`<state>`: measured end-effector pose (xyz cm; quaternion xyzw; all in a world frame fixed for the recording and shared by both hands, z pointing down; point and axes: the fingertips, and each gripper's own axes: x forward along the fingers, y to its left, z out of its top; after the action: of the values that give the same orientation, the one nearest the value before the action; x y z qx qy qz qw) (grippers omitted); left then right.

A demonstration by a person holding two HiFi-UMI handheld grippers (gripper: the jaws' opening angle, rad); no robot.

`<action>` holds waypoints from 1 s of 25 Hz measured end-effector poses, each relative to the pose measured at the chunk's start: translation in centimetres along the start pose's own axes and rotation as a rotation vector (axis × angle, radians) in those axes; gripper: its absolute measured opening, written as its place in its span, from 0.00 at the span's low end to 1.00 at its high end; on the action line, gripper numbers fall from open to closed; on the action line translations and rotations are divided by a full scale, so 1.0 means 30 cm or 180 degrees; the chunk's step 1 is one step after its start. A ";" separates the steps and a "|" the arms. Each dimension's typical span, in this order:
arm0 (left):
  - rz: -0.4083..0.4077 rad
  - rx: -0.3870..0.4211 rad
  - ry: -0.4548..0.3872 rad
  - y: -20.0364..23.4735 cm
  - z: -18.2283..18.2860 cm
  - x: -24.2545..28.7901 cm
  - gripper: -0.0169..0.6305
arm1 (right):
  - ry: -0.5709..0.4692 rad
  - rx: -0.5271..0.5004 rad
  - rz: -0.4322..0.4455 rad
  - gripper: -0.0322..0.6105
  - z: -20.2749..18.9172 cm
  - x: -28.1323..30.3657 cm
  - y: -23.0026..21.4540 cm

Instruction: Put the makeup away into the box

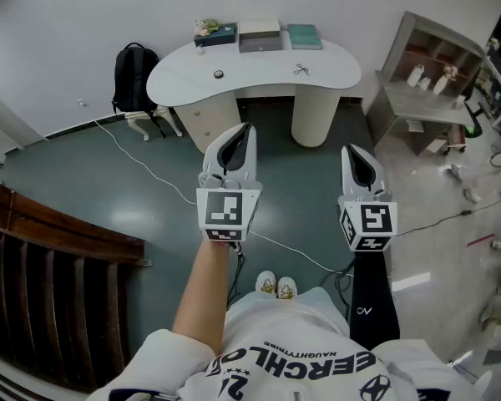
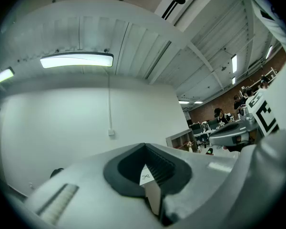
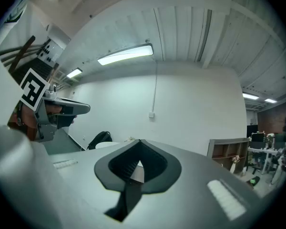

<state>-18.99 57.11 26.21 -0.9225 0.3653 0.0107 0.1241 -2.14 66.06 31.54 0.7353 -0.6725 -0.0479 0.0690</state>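
Observation:
A white curved table (image 1: 250, 78) stands far ahead in the head view. At its back edge lie a dark teal box (image 1: 217, 35), a grey box (image 1: 260, 37) and a light teal box (image 1: 305, 37). A small round dark item (image 1: 219, 74) and a thin dark item (image 1: 301, 69) rest on the tabletop; they are too small to identify. My left gripper (image 1: 243, 129) (image 2: 144, 149) and right gripper (image 1: 351, 151) (image 3: 139, 144) are held level over the floor, well short of the table. Both are shut with nothing between the jaws.
A black backpack (image 1: 135, 76) leans by the table's left end. A white cable (image 1: 150, 170) runs across the green floor. A dark wooden railing (image 1: 50, 257) is at the left. A grey shelf unit (image 1: 426, 73) and floor clutter are at the right.

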 end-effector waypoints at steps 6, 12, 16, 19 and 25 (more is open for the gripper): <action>-0.0074 -0.0004 0.0008 0.034 -0.024 0.001 0.03 | 0.0003 -0.0026 -0.0024 0.09 0.003 0.037 0.053; -0.0123 0.0026 -0.0022 0.068 -0.040 -0.013 0.03 | 0.0008 -0.0043 -0.0035 0.09 0.000 0.060 0.079; -0.0043 -0.0006 -0.0009 0.106 -0.040 -0.022 0.03 | 0.0008 -0.0029 -0.0034 0.10 0.005 0.074 0.090; -0.0110 -0.0144 -0.0060 0.110 -0.041 -0.020 0.03 | 0.0017 -0.0014 -0.0028 0.10 0.003 0.083 0.105; -0.0064 -0.0173 -0.0045 0.128 -0.060 -0.016 0.03 | 0.0013 -0.0046 0.0063 0.12 -0.005 0.104 0.138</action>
<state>-22.08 54.30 27.15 -0.9291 0.3546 0.0259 0.1017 -5.91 62.60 32.44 0.7283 -0.6792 -0.0505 0.0763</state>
